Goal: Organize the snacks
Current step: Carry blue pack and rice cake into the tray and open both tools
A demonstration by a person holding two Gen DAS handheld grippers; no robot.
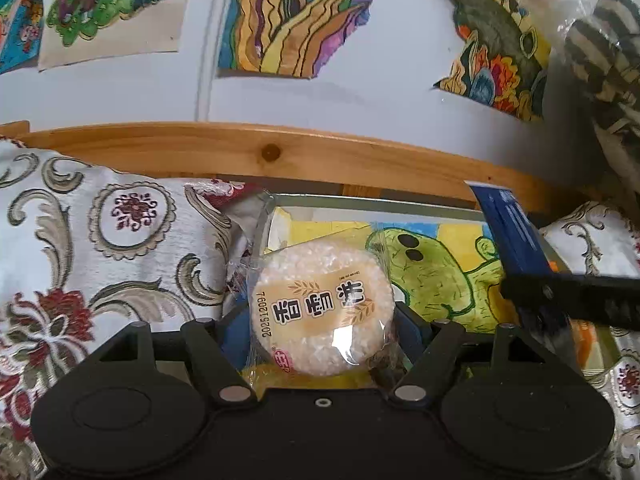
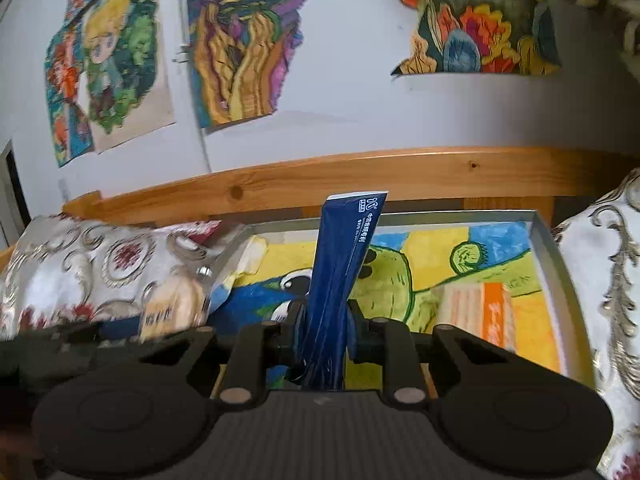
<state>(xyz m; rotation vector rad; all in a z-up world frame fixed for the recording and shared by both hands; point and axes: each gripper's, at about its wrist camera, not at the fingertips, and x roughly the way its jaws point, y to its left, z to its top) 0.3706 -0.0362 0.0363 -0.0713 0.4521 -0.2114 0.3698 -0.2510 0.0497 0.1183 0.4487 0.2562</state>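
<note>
Two snacks up in the air: one round rice cracker pack (image 1: 322,312) pinched by the left gripper (image 1: 320,332), one blue packet (image 2: 340,280) upright, clamped by the right gripper (image 2: 326,332). Both over a shallow tray (image 2: 556,264) lined with a frog drawing, between floral cushions (image 1: 100,248); three paintings (image 2: 240,40) on the wall.

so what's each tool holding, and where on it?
Left tool: rice cracker, gripped by its sides. Right tool: blue sachet, gripped at its lower end.

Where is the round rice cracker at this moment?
In the left wrist view, the rice cracker is held in the left hand-held gripper, over the tray with the green cartoon drawing.
</note>
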